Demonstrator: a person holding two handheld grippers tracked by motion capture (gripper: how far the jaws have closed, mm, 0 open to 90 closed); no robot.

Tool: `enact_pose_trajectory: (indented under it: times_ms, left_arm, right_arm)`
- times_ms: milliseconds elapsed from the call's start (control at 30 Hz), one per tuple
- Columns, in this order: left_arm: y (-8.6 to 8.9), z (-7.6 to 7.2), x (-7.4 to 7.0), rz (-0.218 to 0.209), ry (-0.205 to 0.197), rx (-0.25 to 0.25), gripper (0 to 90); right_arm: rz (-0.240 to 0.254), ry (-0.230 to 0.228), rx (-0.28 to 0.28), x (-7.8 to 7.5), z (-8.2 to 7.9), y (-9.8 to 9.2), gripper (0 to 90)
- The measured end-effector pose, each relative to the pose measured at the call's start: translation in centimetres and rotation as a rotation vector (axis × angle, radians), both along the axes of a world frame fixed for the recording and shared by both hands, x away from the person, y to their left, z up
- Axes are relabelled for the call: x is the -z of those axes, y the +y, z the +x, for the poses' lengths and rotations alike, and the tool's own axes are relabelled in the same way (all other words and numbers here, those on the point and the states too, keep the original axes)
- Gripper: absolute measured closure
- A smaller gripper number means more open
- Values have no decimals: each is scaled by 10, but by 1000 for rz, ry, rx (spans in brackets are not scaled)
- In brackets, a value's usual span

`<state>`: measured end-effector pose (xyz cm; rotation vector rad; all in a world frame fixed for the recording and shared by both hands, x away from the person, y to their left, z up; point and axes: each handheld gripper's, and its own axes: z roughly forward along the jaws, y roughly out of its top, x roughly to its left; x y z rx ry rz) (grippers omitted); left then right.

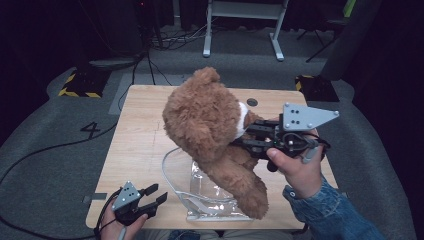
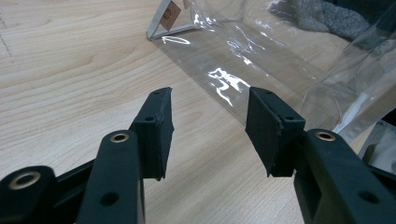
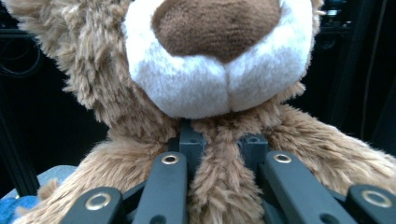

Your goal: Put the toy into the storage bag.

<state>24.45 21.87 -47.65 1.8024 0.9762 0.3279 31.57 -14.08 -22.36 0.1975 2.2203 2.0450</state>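
The room around you is dark, with grey carpet on the floor and a light wooden table (image 1: 140, 150) in the middle of it. Black cables lie on the floor past the far side of the table, and the legs of a white frame (image 1: 242, 30) stand behind them.

Let the clear plastic bag (image 1: 200, 192) be your marker. It stands on the table at the edge close to you, with its mouth open at the top.

Your right gripper (image 1: 250, 136) is above the bag and a bit to its right. Its jaws are pinching the teddy bear (image 1: 205, 125) on the chest, just under the chin. In the right gripper view you can see a tuft of brown fur squeezed between the two black jaws, with the bear's white snout and brown nose right above them. The bear is big and fluffy. It hangs in the air over the bag, up off the table. Its head is up and away from you, and one leg (image 1: 250, 192) dips down at the bag's right side.

Your left gripper (image 1: 152, 196) is to the left of the bag, low by the near edge of the table. Its jaws are spread apart with nothing between them. In the left gripper view they point at the bag's bottom corner (image 2: 156, 35), close to it but not touching.
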Motion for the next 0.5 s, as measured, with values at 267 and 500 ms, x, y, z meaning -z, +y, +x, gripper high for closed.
enact_pose_trajectory:
  times_ms: [267, 500]
  left_arm:
    - [0, 1, 0, -3, 0, 6, 515]
    - [0, 1, 0, 3, -2, 3, 515]
  right_arm:
    - [16, 26, -53, 7, 0, 30, 767]
    - [35, 89, -57, 28, 11, 38, 766]
